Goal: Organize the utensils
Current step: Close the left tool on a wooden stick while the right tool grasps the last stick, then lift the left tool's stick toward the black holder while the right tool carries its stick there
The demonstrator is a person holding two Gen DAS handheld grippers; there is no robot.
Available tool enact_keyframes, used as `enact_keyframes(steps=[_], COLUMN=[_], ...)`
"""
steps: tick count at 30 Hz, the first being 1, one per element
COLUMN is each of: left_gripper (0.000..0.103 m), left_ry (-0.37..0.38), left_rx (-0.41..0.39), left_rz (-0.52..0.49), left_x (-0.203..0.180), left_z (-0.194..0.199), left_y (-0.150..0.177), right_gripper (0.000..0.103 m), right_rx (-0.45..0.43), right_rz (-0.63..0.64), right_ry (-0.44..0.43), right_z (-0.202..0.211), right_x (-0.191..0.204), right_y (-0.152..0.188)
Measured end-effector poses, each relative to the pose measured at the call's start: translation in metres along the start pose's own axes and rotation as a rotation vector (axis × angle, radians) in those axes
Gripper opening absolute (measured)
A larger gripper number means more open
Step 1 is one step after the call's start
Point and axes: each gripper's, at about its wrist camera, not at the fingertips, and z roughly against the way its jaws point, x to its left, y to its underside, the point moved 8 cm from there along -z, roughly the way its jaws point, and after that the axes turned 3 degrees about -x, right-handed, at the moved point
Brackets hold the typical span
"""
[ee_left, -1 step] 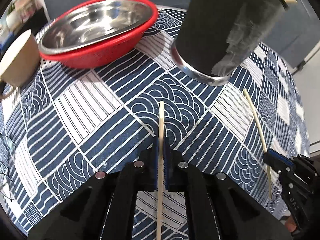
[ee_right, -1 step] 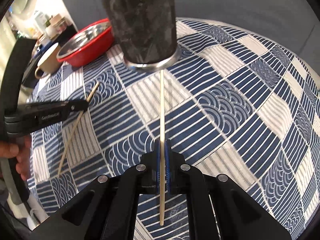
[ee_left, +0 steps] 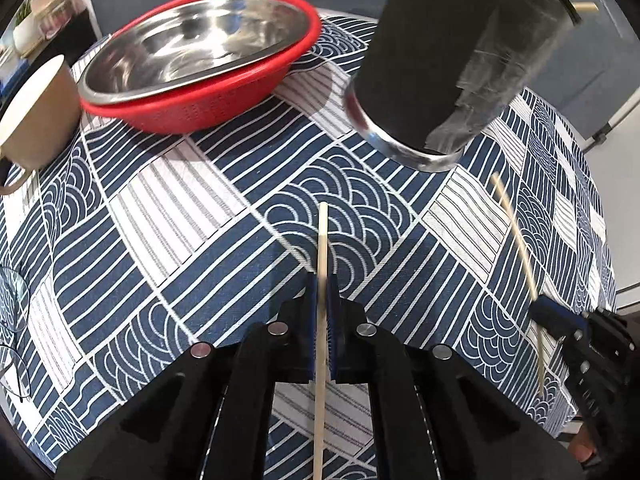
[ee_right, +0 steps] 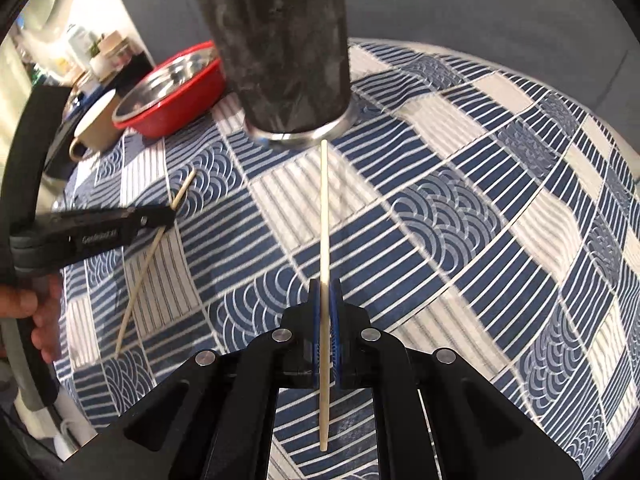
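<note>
Chopsticks: two pale wooden sticks, each being pinched in one gripper above the blue-and-white patterned tablecloth (ee_left: 168, 216).
Left gripper (ee_left: 322, 280): its blue pads are pressing on the left chopstick (ee_left: 321, 340), which is running straight out between them toward the dark holder.
Right gripper (ee_right: 325, 288): its pads are clamping the right chopstick (ee_right: 325, 220), whose far tip is reaching almost to the holder's metal base ring; whether it is touching the ring cannot be told.
Holder: a tall dark cylindrical cup (ee_left: 452, 56) with a shiny metal foot is standing upright on the cloth, ahead of both grippers.
Left wrist view only: the holder's rim with a wooden end (ee_left: 586, 7) poking over it, and the right gripper at the lower right edge with its stick appearing blurred.
Right wrist view only: the left gripper seen from the side at the left, a hand (ee_right: 36, 312) wrapping its handle, and its chopstick slanting across the cloth.
Both views: a steel bowl (ee_left: 200, 44) is sitting inside a red colander (ee_left: 208, 108), with a beige mug (ee_left: 38, 116) just beside it, well apart from the sticks.
</note>
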Motion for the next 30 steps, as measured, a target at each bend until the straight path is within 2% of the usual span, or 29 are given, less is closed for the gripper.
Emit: enact_keyframes(steps=[4, 11, 17, 22, 26, 30], left_gripper=[0.005, 0.005, 0.005, 0.005, 0.005, 0.005], left_ry=[0.004, -0.027, -0.051, -0.033, -0.023, 0.026], left_rx=[0.007, -0.077, -0.171, -0.267, -0.343, -0.415], left_rz=[0.030, 0.031, 0.039, 0.047, 0.035, 0.032], left_x=[0.009, 0.029, 0.035, 0.036, 0.026, 0.010], left_z=[0.013, 0.057, 0.098, 0.136, 0.161, 0.185], left_y=[-0.002, -0.030, -0.067, -0.107, -0.138, -0.167], right_gripper=[0.004, 0.004, 0.004, 0.004, 0.005, 0.004], right_rx=[-0.035, -0.112, -0.197, -0.304, -0.381, -0.445], right_rz=[-0.022, -0.073, -0.122, -0.095, -0.095, -0.100], right_ry=[0.013, 0.046, 0.044, 0.070, 0.046, -0.009], right_z=[0.012, 0.039, 0.069, 0.101, 0.123, 0.139], right_x=[-0.011, -0.038, -0.055, -0.061, -0.060, -0.056], right_y=[-0.015, -0.044, -0.076, -0.111, -0.138, -0.162])
